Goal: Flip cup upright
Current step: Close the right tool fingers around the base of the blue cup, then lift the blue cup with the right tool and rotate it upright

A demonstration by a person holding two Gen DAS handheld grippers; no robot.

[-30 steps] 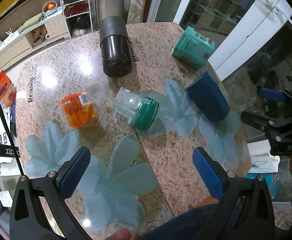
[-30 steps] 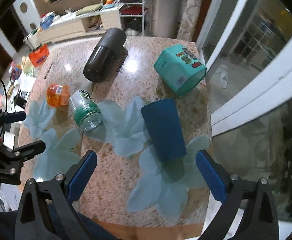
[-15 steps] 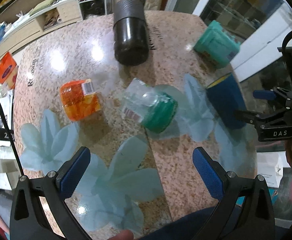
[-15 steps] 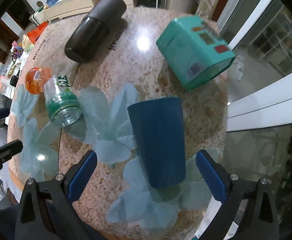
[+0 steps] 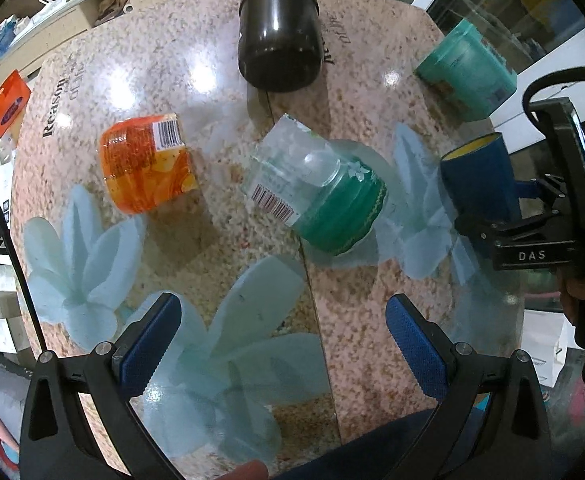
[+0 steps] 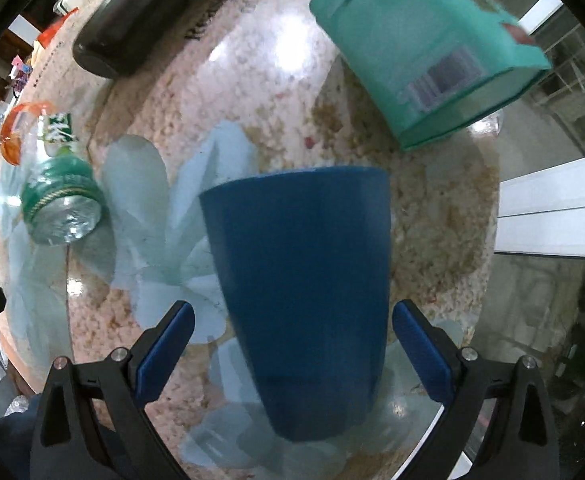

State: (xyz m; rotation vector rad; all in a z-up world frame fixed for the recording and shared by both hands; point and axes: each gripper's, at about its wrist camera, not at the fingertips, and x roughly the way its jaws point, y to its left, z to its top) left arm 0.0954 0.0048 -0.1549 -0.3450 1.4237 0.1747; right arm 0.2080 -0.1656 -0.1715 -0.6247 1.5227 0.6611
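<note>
Since a second ago I have brought my right gripper down over the blue cup, which now fills the space between its widely spread fingers instead of lying well ahead of them; the grasp is thus about to begin, I judge. Neither blue pad touches the cup yet (it lies on its side on the table, closed base toward me, mouth pointing away). My left gripper, also wide and holding nothing, hovers well to the cup's left.
</note>
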